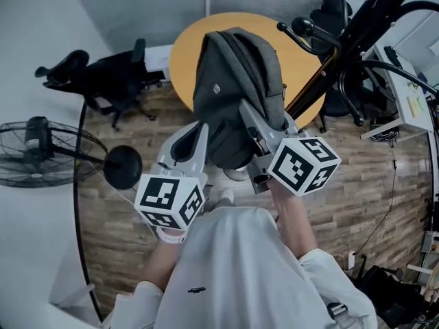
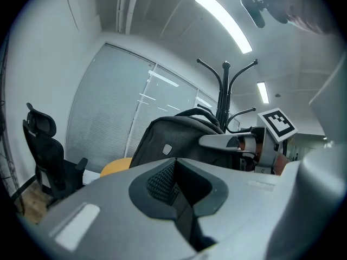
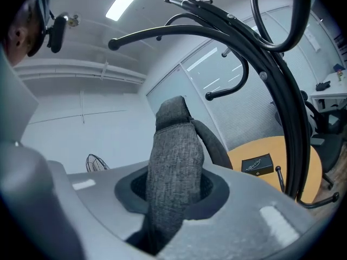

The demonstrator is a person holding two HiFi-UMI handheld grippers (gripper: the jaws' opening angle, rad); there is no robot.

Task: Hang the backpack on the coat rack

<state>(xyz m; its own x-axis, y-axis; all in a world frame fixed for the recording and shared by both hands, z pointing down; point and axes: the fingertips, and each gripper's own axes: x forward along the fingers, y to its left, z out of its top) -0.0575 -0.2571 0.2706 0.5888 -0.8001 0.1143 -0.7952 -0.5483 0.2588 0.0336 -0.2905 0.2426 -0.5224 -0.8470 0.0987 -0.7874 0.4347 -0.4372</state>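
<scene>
Coat rack (image 1: 343, 43): none of its hooks carries the bag yet. The round table (image 1: 184, 57) sits left of the rack. The backpack (image 1: 236, 94) is up in the air just left of the rack, apart from every hook. My right gripper (image 1: 248, 114) has its jaws clamped on the grey strap (image 3: 173, 167). My left gripper (image 1: 194, 134), farther from the rack, has its jaws together and empty by the bag's lower side. I judge the lift is done and looping the strap over a hook is left.

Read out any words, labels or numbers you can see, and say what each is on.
No text is readable.
backpack patch: too small to read.
black box: pale logo, no legible words.
marker cubes: square patterns only, no letters.
</scene>
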